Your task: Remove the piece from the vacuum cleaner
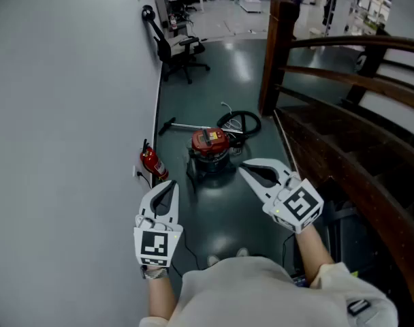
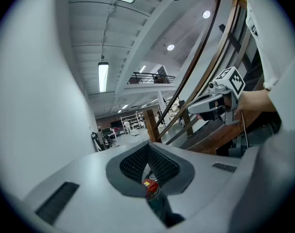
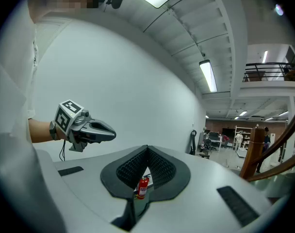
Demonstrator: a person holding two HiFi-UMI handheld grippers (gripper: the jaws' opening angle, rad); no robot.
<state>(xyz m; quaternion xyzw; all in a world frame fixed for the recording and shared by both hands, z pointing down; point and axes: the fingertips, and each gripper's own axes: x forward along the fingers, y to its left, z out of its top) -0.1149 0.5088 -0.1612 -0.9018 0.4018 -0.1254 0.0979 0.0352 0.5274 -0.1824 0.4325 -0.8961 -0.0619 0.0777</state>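
Both are clenched on nothing: the left tool [image 1: 171, 184] and the right tool [image 1: 243, 169]. The red vacuum cleaner [image 1: 210, 144] stands on the floor well ahead, at 1 o'clock from the left and 11 o'clock from the right, which seems nearer. Its wand [image 1: 183, 126] lies along 9-to-3.

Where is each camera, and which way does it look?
Head view: on the person's head, facing forward and down at the red vacuum cleaner; left gripper, right gripper, forearms and shirt show.
Left gripper view: on the left gripper, facing along its shut jaws toward the vacuum cleaner; the right gripper and hand show.
Right gripper view: on the right gripper, facing along its shut jaws toward the fire extinguisher by the wall; the left gripper shows.
Shared: head view and left gripper view both see the vacuum cleaner.
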